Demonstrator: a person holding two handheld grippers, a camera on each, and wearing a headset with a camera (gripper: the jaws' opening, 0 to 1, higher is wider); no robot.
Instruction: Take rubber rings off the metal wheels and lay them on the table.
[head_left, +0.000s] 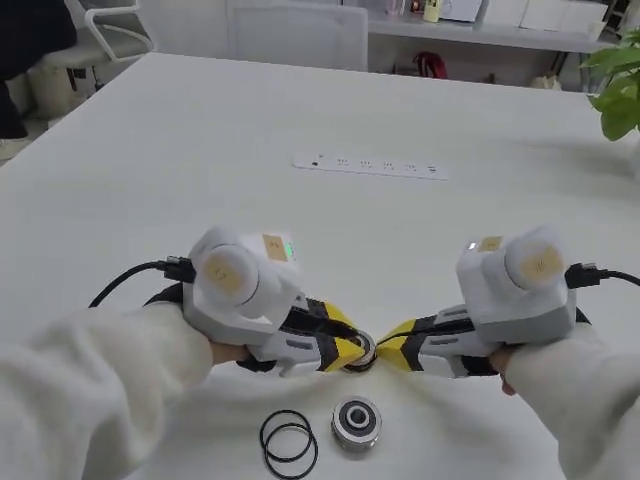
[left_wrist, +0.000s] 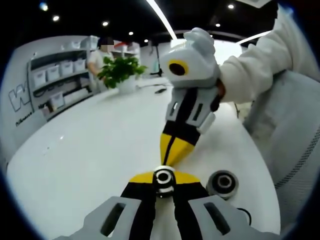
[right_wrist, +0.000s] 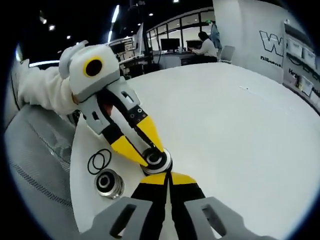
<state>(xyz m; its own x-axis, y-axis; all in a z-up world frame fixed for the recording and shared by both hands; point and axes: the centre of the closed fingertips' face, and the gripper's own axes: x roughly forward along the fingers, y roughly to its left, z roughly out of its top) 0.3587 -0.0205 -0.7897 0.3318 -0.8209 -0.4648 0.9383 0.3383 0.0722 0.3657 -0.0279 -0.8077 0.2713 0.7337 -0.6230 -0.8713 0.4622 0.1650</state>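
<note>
Wheel (right_wrist: 156, 160) held from both sides
We see left tongs (left_wrist: 164, 181) pinch it; right tongs (right_wrist: 168, 177), pressed together, touch its right side.

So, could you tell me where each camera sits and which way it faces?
Head view: on the headset, facing forward and down at the table; both sleeves, left gripper and right gripper show.
Left gripper view: rides the left gripper, facing along its jaws at the wheel they clamp; right gripper and sleeve opposite.
Right gripper view: rides the right gripper, facing the same wheel; left gripper and sleeve opposite.
Shared: all three see the spare wheel.
</note>
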